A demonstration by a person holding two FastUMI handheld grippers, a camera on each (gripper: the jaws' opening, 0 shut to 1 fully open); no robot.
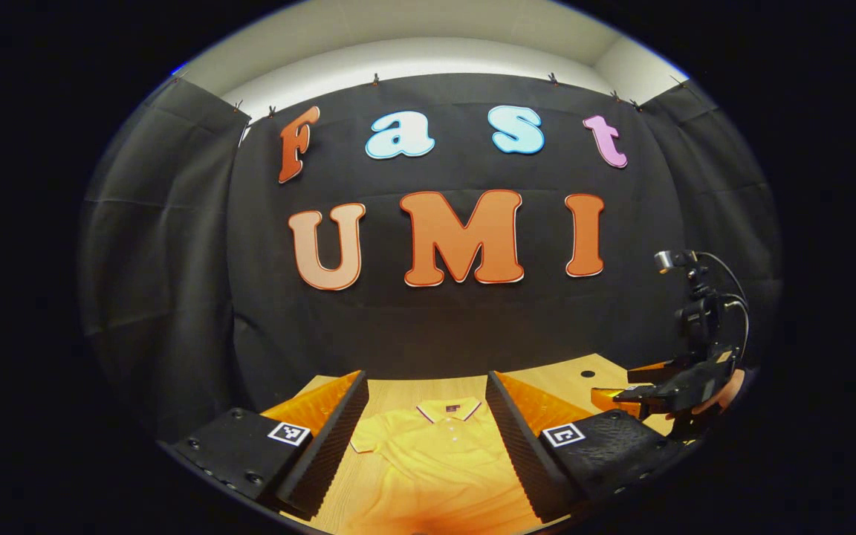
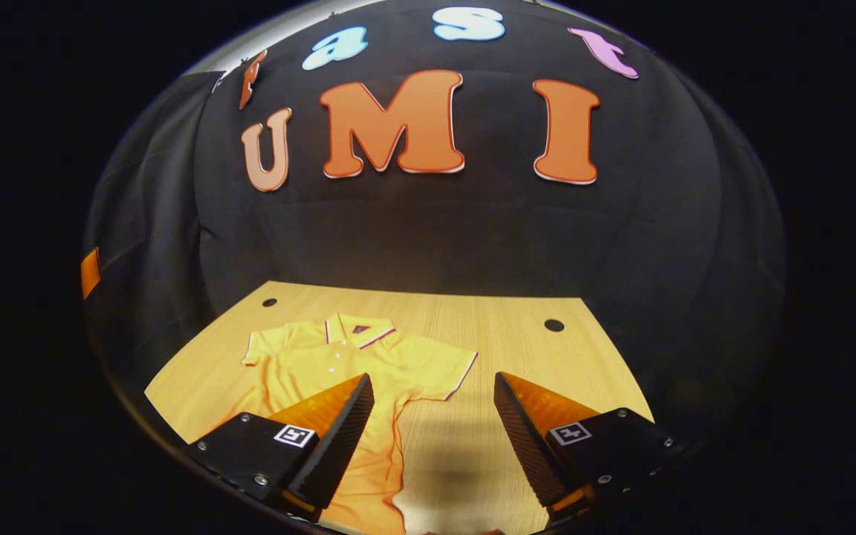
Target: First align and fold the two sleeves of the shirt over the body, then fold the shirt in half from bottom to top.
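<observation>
Two open grippers over a flat shirt, nothing held.
Left gripper view: our left gripper [image 1: 426, 438] gapes above the shirt [image 1: 435, 461], collar toward the tabletop's [image 1: 406, 390] far edge. Right gripper view: our right gripper [image 2: 434, 431], empty, should pinch the sleeve [image 2: 439, 375] at its cuff and keep it level.

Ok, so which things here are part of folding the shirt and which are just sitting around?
Part of the job:
- shirt, lying flat, sleeves unfolded
- left gripper, open above the shirt
- right gripper, open by the shirt's sleeve

Just there:
- table
- holes in the table
</observation>
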